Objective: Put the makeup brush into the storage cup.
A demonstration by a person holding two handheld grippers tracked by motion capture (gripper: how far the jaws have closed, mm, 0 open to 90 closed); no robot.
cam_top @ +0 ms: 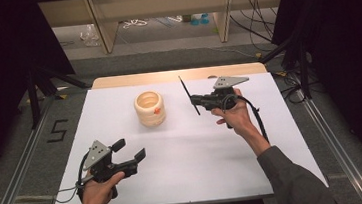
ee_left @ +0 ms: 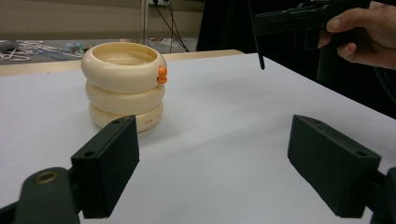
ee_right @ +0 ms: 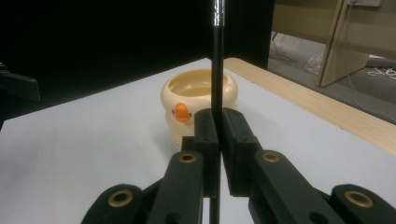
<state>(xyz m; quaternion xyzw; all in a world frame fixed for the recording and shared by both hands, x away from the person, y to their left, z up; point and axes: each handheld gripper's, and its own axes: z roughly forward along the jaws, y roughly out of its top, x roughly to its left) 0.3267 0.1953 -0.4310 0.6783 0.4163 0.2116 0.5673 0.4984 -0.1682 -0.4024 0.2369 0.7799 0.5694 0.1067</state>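
A cream holder [cam_top: 150, 108] made of three stacked rings, with a small orange beak on its side, stands upright on the white table top [cam_top: 195, 171]. My right gripper [cam_top: 192, 100] hovers to its right, shut on a thin black rod [cam_top: 189, 95] that stands nearly upright between the pads. In the right gripper view the rod [ee_right: 217, 60] rises in front of the holder [ee_right: 191, 93], clamped in the gripper [ee_right: 219, 135]. My left gripper [cam_top: 131, 149] rests near the front left, open and with nothing in it. Its view has the holder [ee_left: 123, 79] ahead of the gripper [ee_left: 215, 156].
A strip of bare wood [cam_top: 176, 75] runs along the table's far edge. Beyond it are wooden furniture legs and loose cables on the floor. Black stands flank the table on both sides. The other hand [ee_left: 364, 32] with the rod [ee_left: 256, 42] hangs at the upper right of the left gripper view.
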